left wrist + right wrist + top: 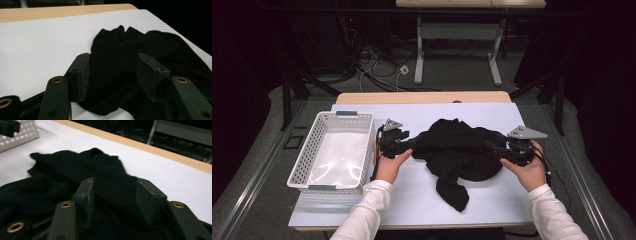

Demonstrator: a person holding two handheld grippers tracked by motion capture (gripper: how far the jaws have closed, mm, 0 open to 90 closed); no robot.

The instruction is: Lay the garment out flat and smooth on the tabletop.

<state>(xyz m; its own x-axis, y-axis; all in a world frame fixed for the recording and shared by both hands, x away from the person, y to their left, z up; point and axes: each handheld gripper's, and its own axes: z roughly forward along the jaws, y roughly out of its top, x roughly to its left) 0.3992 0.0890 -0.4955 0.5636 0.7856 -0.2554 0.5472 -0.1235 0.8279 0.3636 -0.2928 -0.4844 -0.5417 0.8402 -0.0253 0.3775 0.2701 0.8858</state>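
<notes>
Bench (492, 200): white top with a pale wooden strip along the far edge, standing in a dark room. Grey floor behind it carries loose cables and the white legs of a second table. A white perforated basket (307, 155) sits at the bench's left end, nothing in it.

Black garment (457, 150) lies crumpled at the middle of the bench, right of the basket and apart from it. Soft matte fabric, bunched in folds, with one long piece trailing toward the near edge. No seams or print can be made out; the black swallows detail.

Left gripper (112, 75): jaws spread, the garment's left edge lying between them, pads not pressed on the cloth. In the high view it sits between basket and garment, held by a hand in a white sleeve.

Right gripper (113, 197): jaws likewise spread, dark folds of the garment between and beneath them. In the high view it rests at the garment's right edge under its grey plate.

Whether either pad touches the fabric cannot be told. Near folds are cut off by the lower edge in both gripper views, and the basket shows blurred at the top left of the right gripper view
</notes>
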